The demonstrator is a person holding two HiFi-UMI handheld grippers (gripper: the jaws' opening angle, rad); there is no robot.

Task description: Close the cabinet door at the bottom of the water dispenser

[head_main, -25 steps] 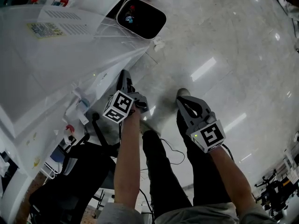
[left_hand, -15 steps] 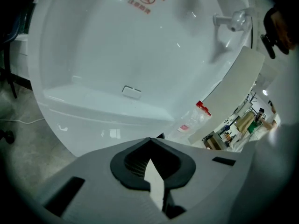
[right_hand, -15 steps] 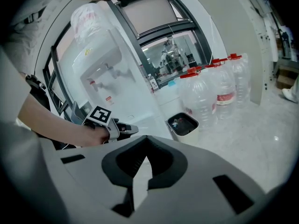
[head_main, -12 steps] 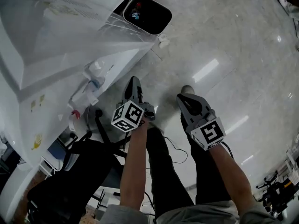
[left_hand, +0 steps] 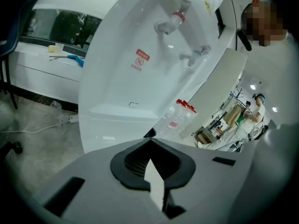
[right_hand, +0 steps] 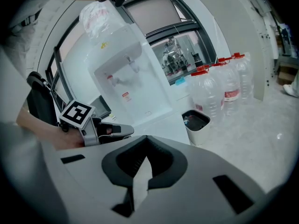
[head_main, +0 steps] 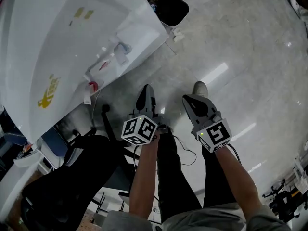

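The white water dispenser (head_main: 72, 47) fills the upper left of the head view, its two taps (head_main: 120, 49) facing the floor side. The left gripper view looks at its front (left_hand: 140, 78), with the taps (left_hand: 170, 22) and a small handle (left_hand: 133, 104); its own jaws hide the bottom part. In the right gripper view the dispenser (right_hand: 126, 83) stands ahead, and a white panel (right_hand: 170, 127) seems to stand out from its base. My left gripper (head_main: 146, 91) and right gripper (head_main: 190, 100) hang shut and empty over the floor, apart from the dispenser.
A black-lined waste bin (head_main: 168, 6) stands beside the dispenser. Large water bottles (right_hand: 224, 87) line the wall behind the bin. A black office chair (head_main: 72, 177) is at lower left. A cable (head_main: 185, 153) lies on the floor by the person's feet.
The view has swung towards the dispenser, whose front now fills the upper left. My left gripper has shifted right and lower in the head view. The right one has barely moved.
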